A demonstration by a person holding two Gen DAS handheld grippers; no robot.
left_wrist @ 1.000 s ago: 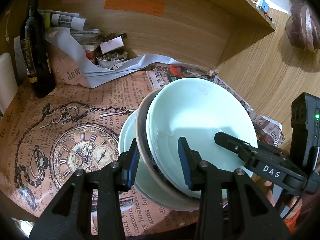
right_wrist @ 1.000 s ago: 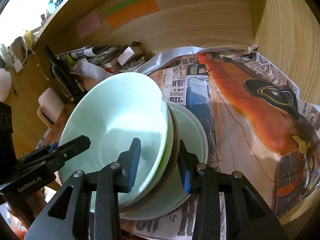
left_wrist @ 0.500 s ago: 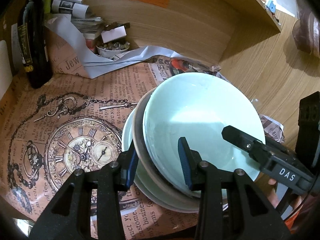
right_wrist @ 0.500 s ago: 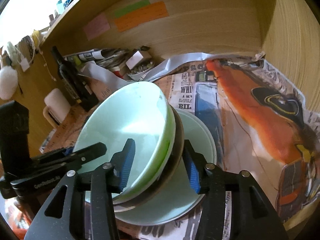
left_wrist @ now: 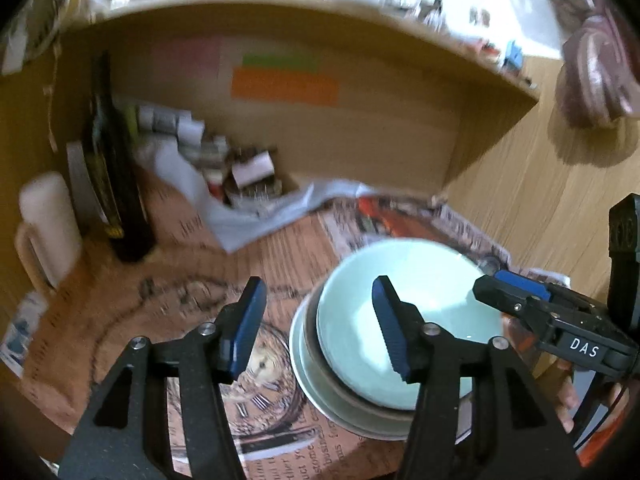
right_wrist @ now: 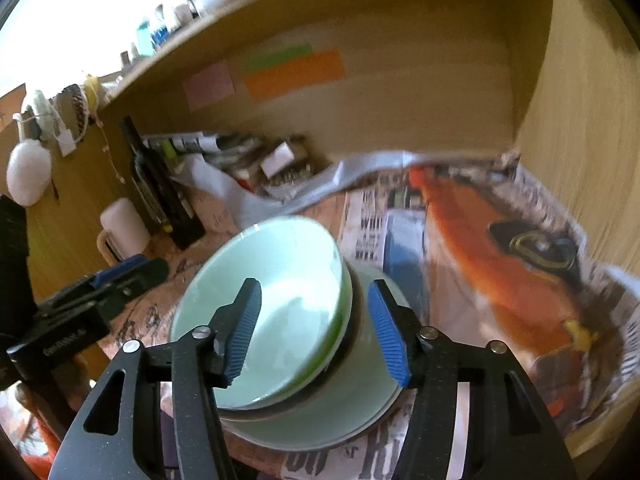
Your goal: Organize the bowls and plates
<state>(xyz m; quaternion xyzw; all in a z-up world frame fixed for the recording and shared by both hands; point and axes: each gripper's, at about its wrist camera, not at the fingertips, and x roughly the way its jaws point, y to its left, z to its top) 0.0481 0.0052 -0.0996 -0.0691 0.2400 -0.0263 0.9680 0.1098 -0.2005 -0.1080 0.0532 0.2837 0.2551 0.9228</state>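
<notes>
Both grippers have let go of the stacked dishes and drawn back since half a second ago, when each pair of blue pads was pinching the rims. Now the left gripper point(left_wrist: 318, 324) is hovering with its jaws spread wide, one pad over the printed paper and the other over the bowl, gripping nothing. The right gripper point(right_wrist: 314, 330) is likewise gaping (its pads are straddling the stack's right rim without touching it, as far as the blur allows).

The pale green ceramic bowl point(left_wrist: 408, 320) is sitting in a dark brown bowl point(left_wrist: 310, 332), and both are resting on a pale green round plate point(right_wrist: 360, 412). In the left wrist view the stack is lying at about four o'clock; in the right wrist view it is sitting near centre, just below the middle. It is standing on the brown clock-print paper point(left_wrist: 160, 300) lining the wooden shelf point(left_wrist: 360, 128).

A tall dark glass bottle point(left_wrist: 116, 168) is standing at nine o'clock in the left view, with a white mug point(left_wrist: 46, 224) beside it. An orange sticky label point(right_wrist: 294, 74) is showing at twelve o'clock on the back wall.
</notes>
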